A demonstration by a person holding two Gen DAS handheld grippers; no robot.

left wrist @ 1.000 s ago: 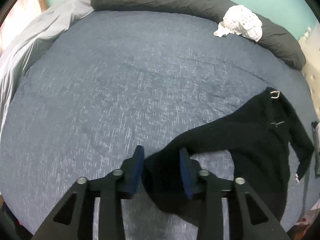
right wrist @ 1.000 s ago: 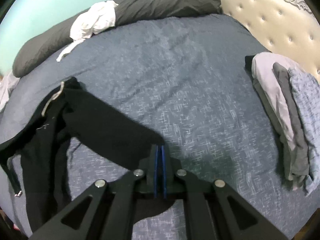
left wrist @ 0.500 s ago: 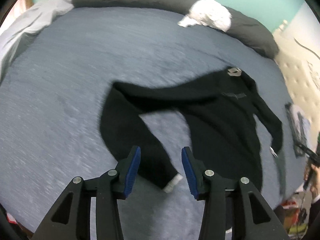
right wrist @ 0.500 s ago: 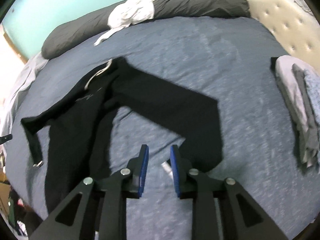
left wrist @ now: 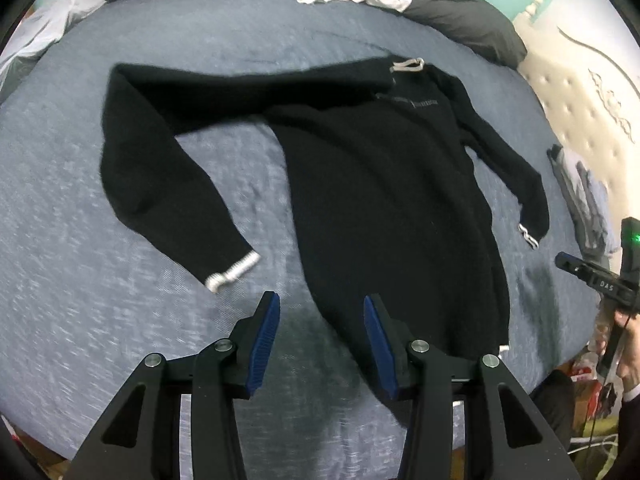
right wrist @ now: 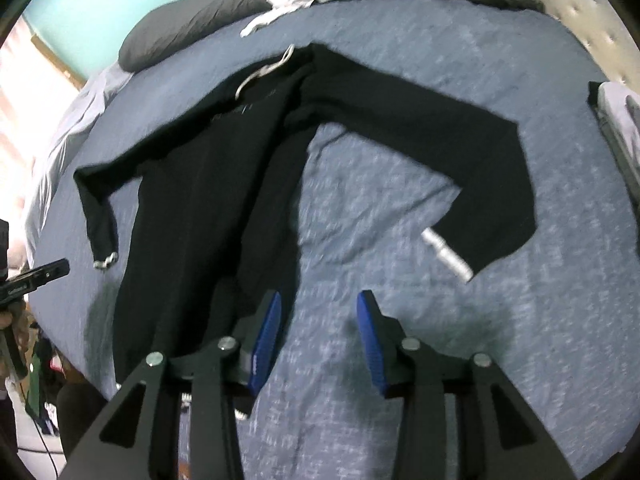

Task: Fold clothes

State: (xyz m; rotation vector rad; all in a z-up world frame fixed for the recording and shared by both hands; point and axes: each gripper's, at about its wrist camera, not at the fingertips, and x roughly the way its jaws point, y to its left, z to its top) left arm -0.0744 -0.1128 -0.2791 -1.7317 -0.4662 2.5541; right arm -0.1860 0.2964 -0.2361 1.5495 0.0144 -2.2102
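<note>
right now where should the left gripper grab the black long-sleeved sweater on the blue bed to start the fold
Probably the grey-trimmed cuff of the black long-sleeved sweater nearest the left gripper. That sleeve lies bent and flat on the blue bed, its end pointing toward the open jaws, nothing between them. Come down from above the near edge, pinch the cuff and carry it across the body.

A home bedroom: a bed (left wrist: 120, 280) with blue-grey bedding fills both views, a long dark pillow (left wrist: 460, 12) along its top edge, a cream tufted headboard (left wrist: 580, 92) at right, and a teal wall (right wrist: 120, 4) at upper left.
</note>
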